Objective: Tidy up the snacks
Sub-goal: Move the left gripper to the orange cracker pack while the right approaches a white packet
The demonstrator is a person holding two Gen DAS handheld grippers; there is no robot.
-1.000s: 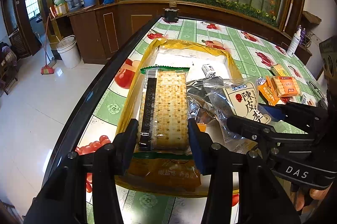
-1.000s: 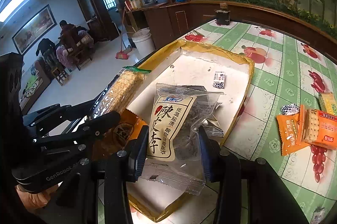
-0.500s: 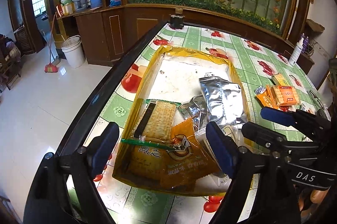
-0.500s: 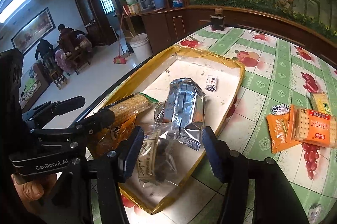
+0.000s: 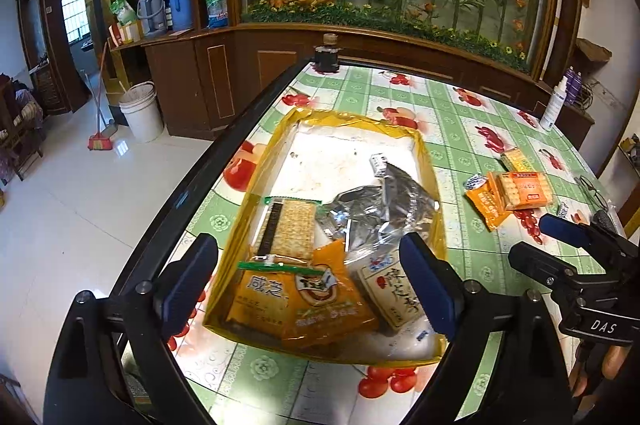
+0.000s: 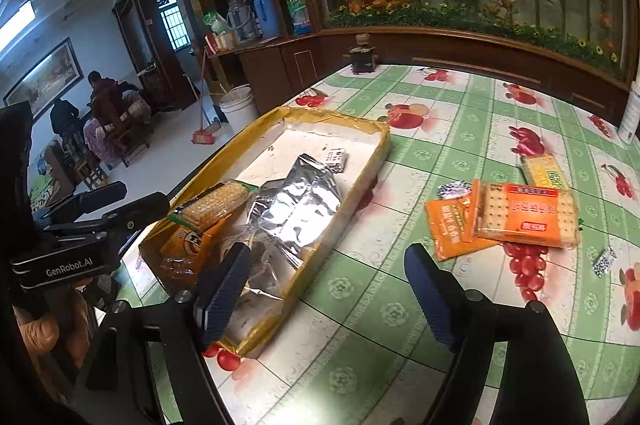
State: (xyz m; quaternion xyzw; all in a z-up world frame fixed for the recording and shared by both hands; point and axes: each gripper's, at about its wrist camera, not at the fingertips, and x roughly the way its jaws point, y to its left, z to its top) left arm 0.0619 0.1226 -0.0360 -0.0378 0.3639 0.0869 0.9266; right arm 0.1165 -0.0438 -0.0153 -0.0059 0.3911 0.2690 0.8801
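A shallow yellow-rimmed tray (image 5: 424, 149) (image 6: 384, 141) lies on the table. In it lie a green-edged cracker pack (image 5: 286, 225) (image 6: 216, 203), an orange snack bag (image 5: 320, 301), a silver foil bag (image 5: 384, 209) (image 6: 298, 203), a clear pack with Chinese print (image 5: 394, 289) and a small sweet (image 5: 378, 161) (image 6: 336, 158). My left gripper (image 5: 310, 285) is open and empty above the tray's near end. My right gripper (image 6: 328, 299) is open and empty over the tray's right rim. Orange cracker packs (image 6: 524, 217) (image 5: 520, 187) lie on the tablecloth to the right.
A yellow cracker pack (image 6: 544, 171), small wrapped sweets (image 6: 452, 190) and another sweet (image 6: 604, 261) lie on the green fruit-print cloth. A dark jar (image 5: 326, 55) stands at the far table edge, a white spray bottle (image 5: 554, 103) at the far right. The table's left edge drops to the floor.
Both grippers opened and let go: the cracker pack and the printed clear pack now lie in the tray. Both grippers pulled back and up; the right one swung right.
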